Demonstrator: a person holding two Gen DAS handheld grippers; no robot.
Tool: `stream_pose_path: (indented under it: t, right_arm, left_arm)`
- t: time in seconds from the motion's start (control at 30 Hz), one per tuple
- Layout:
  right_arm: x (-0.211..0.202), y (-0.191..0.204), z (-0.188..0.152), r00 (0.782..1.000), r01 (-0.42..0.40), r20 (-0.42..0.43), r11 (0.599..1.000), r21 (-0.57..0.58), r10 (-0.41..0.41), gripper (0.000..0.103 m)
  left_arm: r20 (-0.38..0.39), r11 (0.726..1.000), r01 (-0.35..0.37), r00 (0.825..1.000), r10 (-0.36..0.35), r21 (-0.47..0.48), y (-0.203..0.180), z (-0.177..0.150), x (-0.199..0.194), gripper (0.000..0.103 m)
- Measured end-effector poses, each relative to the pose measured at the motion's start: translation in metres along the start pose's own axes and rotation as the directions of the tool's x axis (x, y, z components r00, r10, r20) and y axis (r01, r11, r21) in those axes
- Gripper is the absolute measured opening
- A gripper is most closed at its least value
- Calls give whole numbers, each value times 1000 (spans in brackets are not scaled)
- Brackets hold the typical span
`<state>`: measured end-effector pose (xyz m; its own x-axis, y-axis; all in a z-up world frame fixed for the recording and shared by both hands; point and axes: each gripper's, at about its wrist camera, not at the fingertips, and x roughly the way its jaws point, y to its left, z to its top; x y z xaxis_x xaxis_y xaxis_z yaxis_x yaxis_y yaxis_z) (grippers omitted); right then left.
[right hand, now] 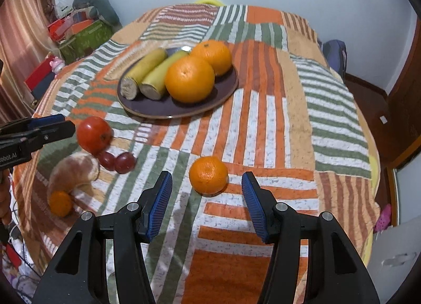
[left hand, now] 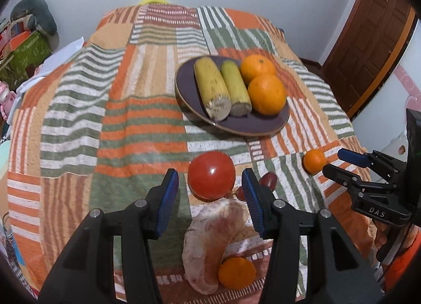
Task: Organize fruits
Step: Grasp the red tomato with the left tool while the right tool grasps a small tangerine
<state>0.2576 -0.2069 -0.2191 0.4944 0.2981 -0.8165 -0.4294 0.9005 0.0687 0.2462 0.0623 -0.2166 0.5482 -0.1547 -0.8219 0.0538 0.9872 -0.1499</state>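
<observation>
A dark plate (left hand: 273, 126) holds two cut bananas (left hand: 211, 85) and two big oranges (left hand: 267, 94). A red tomato (left hand: 211, 175) lies on the striped cloth just ahead of my left gripper (left hand: 210, 180), which is open; its blue pads flank the tomato without touching it. A pale pomelo segment (left hand: 210, 240), a small mandarin (left hand: 236, 272) and dark grapes (left hand: 268, 180) lie close by. My right gripper (right hand: 206, 181) is open too, with another mandarin (right hand: 208, 175) just beyond its tips, untouched. The plate (right hand: 158, 109) sits farther back.
The striped cloth (right hand: 263, 124) covers a rounded table that falls away at every edge. Boxes and a grey cushion (right hand: 94, 3) stand at the back left, a wooden door (left hand: 373, 48) at the right. Each gripper shows at the side of the other's view.
</observation>
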Motion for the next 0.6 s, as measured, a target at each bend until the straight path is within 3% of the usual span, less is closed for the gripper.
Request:
stream_pose_path:
  t: [0.33, 0.6]
  right_arm:
    - [22, -2, -5, 998, -33, -44, 999, 11, 34, 51]
    - [28, 0, -3, 998, -42, -49, 999, 10, 42, 38]
  left_arm:
    - [-25, 1000, -3, 1000, 4, 22, -4, 1, 27, 50]
    - [-33, 1000, -25, 999, 25, 12, 2, 5, 39, 50]
